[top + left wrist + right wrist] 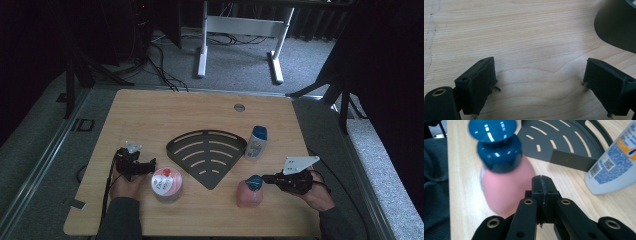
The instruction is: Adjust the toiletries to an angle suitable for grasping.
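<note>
Two grippers over a wooden desk (150, 115), one per hand. R gripper (267, 179) sits at the desk's near-right part, fingers (541, 185) pressed flat together w/ nothing between them, tip just beside the pink bottle (248, 194). In the right gripper view the closed fingers sit right next to the bottle's pink body, below its dark blue cap (496, 145); can't tell if they touch it. Bottle stands upright on the desk, near front edge, just right of the point of the black slotted corner shelf (207, 155), which lies flat mid-desk. White bottle w/ blue cap (256, 142) stands upright at the shelf's right corner, behind the pink one and apart from it. L gripper (150, 164) low over the desk's near-left part, fingers (477, 82) wide apart, bare wood between them, holding nothing. Round tub w/ pink-and-white lid (166, 184) sits just right of the L gripper, near its tip, left of the shelf's point. Dark sleeves come in from the near edge.
</note>
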`<state>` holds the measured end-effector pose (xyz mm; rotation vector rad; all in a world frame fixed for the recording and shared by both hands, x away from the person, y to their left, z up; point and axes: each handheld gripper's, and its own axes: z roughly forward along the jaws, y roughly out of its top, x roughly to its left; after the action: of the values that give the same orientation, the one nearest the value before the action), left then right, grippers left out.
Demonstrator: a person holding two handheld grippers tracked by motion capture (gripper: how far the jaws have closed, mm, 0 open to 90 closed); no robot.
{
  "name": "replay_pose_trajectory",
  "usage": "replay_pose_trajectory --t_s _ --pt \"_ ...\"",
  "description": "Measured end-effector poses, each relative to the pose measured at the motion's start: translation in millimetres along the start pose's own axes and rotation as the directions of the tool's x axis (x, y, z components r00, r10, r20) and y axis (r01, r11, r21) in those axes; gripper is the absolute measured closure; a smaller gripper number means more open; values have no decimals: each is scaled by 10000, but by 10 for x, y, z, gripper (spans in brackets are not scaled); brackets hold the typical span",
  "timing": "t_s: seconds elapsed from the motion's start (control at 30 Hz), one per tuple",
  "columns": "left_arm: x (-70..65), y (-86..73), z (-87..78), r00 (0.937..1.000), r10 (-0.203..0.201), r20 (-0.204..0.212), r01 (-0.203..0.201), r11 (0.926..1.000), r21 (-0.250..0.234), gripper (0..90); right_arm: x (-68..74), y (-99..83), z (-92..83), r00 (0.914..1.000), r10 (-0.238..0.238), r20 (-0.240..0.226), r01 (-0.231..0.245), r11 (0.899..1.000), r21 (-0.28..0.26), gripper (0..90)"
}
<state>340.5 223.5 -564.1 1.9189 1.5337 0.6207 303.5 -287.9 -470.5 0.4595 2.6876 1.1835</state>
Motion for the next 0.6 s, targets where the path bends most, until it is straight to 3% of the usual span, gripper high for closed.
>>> replay_pose_trajectory --t_s 0.6 --pt "0 -1 -2 10000 38 4 -38 10000 19 108 173 -5 -36 9983 -321 -489 325 9995 60 900"
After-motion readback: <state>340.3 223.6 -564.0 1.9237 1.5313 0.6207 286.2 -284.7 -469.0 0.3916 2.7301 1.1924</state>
